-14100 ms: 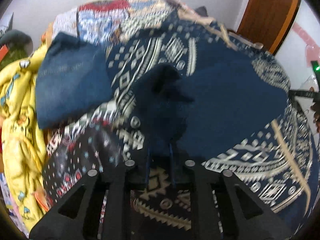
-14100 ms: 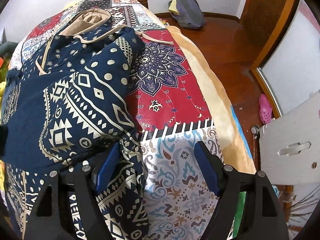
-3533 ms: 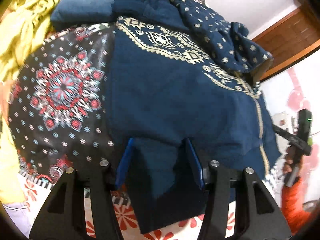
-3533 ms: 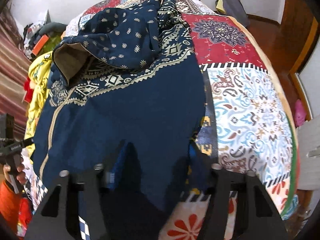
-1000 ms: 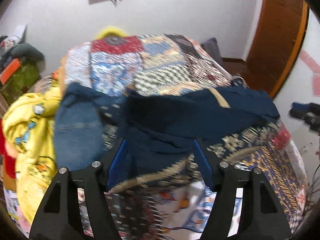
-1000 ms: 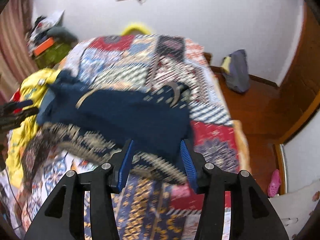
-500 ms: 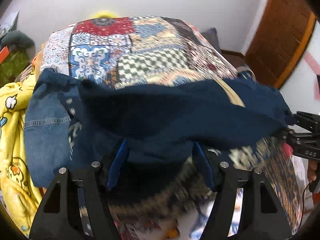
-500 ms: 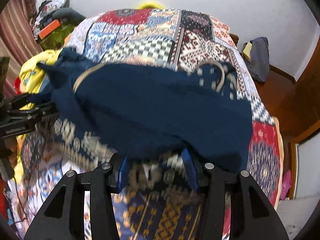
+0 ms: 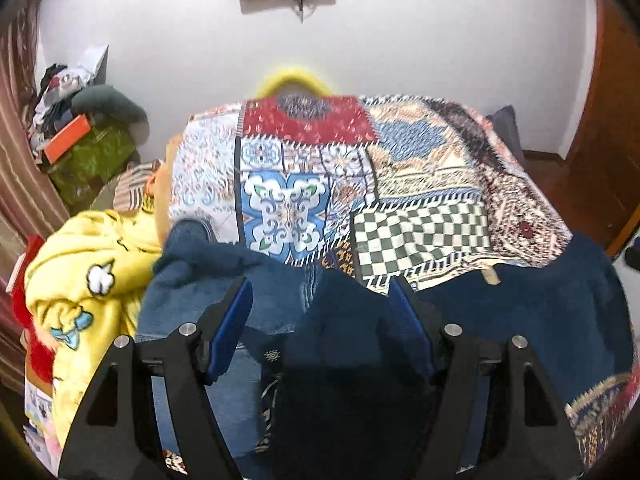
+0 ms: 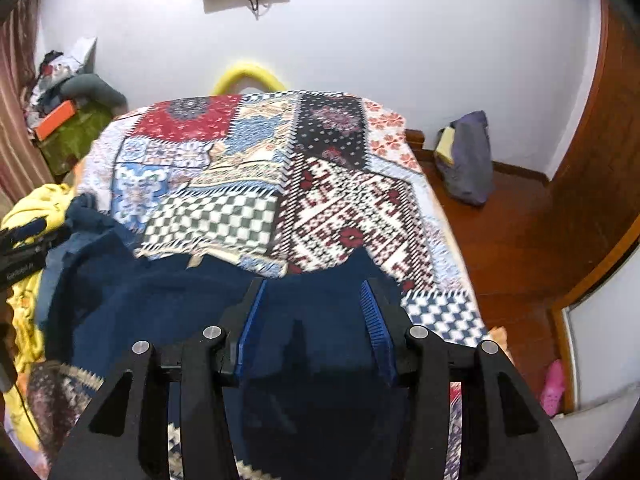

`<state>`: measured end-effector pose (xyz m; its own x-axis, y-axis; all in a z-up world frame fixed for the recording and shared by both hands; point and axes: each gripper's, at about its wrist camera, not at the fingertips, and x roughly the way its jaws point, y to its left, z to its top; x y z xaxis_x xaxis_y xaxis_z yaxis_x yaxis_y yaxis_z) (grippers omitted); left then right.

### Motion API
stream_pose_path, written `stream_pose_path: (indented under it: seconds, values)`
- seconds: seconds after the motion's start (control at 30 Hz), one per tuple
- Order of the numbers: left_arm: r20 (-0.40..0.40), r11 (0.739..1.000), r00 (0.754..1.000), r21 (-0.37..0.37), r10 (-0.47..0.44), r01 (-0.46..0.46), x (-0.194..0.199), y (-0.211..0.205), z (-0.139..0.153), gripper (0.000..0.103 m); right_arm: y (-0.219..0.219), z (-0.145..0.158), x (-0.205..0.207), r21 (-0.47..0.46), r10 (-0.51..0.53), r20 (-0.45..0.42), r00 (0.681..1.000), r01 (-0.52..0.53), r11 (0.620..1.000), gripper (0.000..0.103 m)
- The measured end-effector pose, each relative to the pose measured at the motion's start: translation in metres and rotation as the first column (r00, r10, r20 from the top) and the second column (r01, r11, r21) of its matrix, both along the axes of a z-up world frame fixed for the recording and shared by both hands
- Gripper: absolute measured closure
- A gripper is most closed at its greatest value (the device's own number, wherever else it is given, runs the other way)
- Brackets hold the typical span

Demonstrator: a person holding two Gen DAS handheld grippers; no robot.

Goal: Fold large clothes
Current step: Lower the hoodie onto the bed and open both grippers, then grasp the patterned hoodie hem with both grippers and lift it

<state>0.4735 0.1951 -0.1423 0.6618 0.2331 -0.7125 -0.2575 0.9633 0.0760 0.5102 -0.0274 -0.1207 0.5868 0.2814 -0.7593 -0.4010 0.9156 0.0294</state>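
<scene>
A large navy garment (image 9: 532,312) with cream geometric trim lies folded across the near part of the bed; in the right wrist view its navy cloth (image 10: 160,304) spreads from left to right. My left gripper (image 9: 320,296) is open, with the navy cloth lying between and under its blue pads. My right gripper (image 10: 310,292) is open over the garment's right end, cloth lying below it. The left gripper's body shows at the left edge of the right wrist view (image 10: 24,256).
A patchwork bedspread (image 9: 420,184) covers the bed. Folded blue jeans (image 9: 224,280) and a yellow cartoon blanket (image 9: 88,280) lie on the left. A cluttered shelf (image 9: 80,140) stands far left. A grey bag (image 10: 468,160) sits on the wooden floor; a wooden door (image 10: 608,120) is at right.
The lifted navy garment has come down onto the bed, folded over itself. Both grippers have let go of it and tilted up toward the far wall.
</scene>
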Motion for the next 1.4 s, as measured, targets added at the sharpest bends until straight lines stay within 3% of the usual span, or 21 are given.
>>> stream_pose_path:
  seconds: [0.27, 0.4, 0.53, 0.6, 0.87, 1.0, 1.2, 1.4]
  values:
    - [-0.028, 0.986, 0.986, -0.022, -0.166, 0.166, -0.038, -0.044, -0.002, 0.033, 0.023, -0.016, -0.048, -0.017, 0.127, -0.024, 0.992, -0.127, 0.992, 0.059]
    - [-0.038, 0.974, 0.977, -0.101, -0.208, 0.203, -0.065, -0.057, -0.015, 0.033, 0.028, -0.028, -0.064, -0.027, 0.155, -0.028, 0.987, -0.156, 0.987, 0.058]
    - [-0.068, 0.979, 0.983, -0.126, -0.169, 0.16, -0.086, -0.052, -0.034, 0.032, 0.031, -0.045, -0.073, -0.09, 0.159, -0.031, 0.987, -0.161, 0.983, 0.043]
    - [-0.069, 0.984, 0.989, -0.13, -0.13, 0.12, -0.095, -0.044, -0.041, 0.032, 0.026, -0.051, -0.075, -0.123, 0.123, -0.001, 0.992, -0.122, 0.985, 0.027]
    - [-0.127, 0.973, 0.992, -0.226, 0.02, -0.049, -0.134, 0.006, -0.07, 0.032, -0.014, -0.061, -0.071, -0.094, 0.027, -0.039, 0.999, -0.03, 0.995, 0.022]
    - [-0.135, 0.927, 0.99, -0.367, 0.034, -0.082, -0.153, 0.019, -0.085, 0.032, -0.03, -0.064, -0.074, -0.072, 0.003, -0.075, 0.997, -0.009, 0.997, 0.022]
    - [-0.111, 0.819, 0.993, -0.564, 0.05, -0.105, -0.169, 0.018, -0.11, 0.032, -0.045, -0.069, -0.077, -0.077, -0.016, -0.094, 0.995, 0.009, 0.997, 0.022]
    - [-0.043, 0.612, 0.999, -0.789, 0.029, -0.052, -0.151, 0.018, -0.129, 0.032, -0.047, -0.071, -0.076, -0.072, -0.007, -0.105, 0.994, 0.0, 0.997, 0.022]
